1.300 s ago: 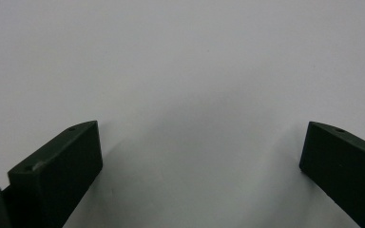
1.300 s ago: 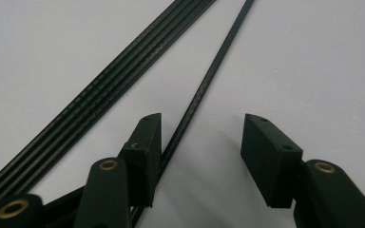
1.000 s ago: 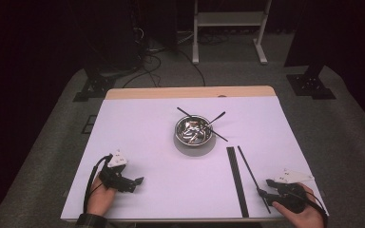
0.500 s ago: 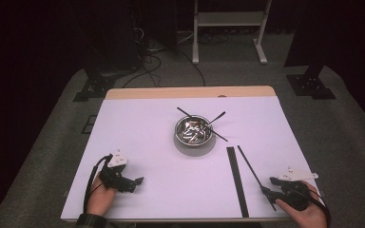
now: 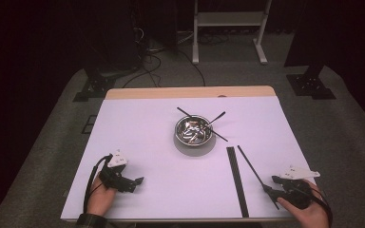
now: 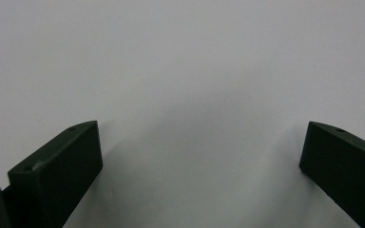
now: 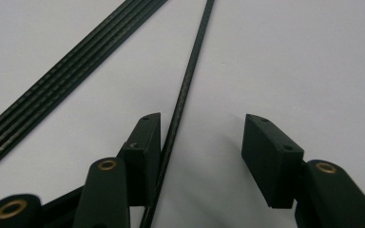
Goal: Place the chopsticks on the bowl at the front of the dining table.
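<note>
White sheeting covers the table [image 5: 138,123], whose bare wooden edge shows along the far side. Near the centre stands a metal bowl [image 5: 194,131] holding small metal pieces; two thin black rods [image 5: 217,117] lie crossed over its rim. To the right of the bowl, a flat black ribbed strip [image 5: 235,178] runs from the middle of the table to its near edge. Just right of the strip lies a single thin black stick [image 5: 250,164], angled so that its far end lies close to the strip's far end and its near end lies farther right.

Right gripper [image 5: 279,186], near right corner: held low over the sheet in the person's hand, jaws parted. In the right gripper view the stick [image 7: 186,90] passes between the jaws, lying against the inner face of the left jaw and well apart from the right jaw; the jaws are not clamped on it, so the stick is ungrasped. The ribbed strip [image 7: 62,76] runs diagonally at upper left of that view.

Left gripper [image 5: 132,181], near left corner: held in the person's left hand [image 5: 100,202], its cable looping beside the wrist. In the left gripper view its jaws stand wide apart over bare white sheet, with nothing between them; released.
</note>
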{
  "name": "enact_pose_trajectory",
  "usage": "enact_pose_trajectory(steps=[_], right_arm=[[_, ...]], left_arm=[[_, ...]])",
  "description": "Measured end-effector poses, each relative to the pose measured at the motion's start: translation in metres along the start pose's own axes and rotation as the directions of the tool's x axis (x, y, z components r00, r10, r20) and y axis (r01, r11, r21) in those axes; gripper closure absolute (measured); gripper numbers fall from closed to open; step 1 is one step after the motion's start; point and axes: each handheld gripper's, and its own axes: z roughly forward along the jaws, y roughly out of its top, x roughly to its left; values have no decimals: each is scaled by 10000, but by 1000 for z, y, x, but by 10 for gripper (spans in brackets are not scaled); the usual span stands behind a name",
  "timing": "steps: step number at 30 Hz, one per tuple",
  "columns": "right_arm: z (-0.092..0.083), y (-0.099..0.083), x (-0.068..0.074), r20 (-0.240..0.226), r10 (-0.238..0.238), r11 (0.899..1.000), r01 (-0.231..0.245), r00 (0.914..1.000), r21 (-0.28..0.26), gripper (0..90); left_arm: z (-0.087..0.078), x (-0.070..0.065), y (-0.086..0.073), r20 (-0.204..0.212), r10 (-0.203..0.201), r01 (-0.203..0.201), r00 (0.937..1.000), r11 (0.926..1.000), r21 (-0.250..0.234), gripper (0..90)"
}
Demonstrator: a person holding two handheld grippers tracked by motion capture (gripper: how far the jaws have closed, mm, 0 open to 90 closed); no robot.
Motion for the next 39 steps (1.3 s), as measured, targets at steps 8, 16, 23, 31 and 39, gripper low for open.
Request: enact_pose_trajectory(steps=[8, 16, 23, 31, 39], right_arm=[[0, 0, -6, 47, 8, 10000, -8, 10000, -11, 464], [1, 1, -13, 110, 95, 9999, -95, 9999, -40, 469], [2, 1, -22, 196, 206, 9998, -205, 9996, -80, 469], [1, 1, -30, 331, 300, 9995, -297, 9990, -97, 469], [1, 0, -39, 379, 503, 9987, -498, 9980, -122, 469]], left_arm=[[0, 0, 0, 0, -16, 16, 10000, 10000, -12, 0], [0, 0, 0, 2, -15, 15, 10000, 10000, -1, 0], [0, 0, 0, 7, -19, 19, 10000, 10000, -9, 0], [0, 0, 0, 7, -20, 20, 10000, 10000, -7, 0], [0, 0, 0, 7, -27, 27, 10000, 10000, -9, 0]])
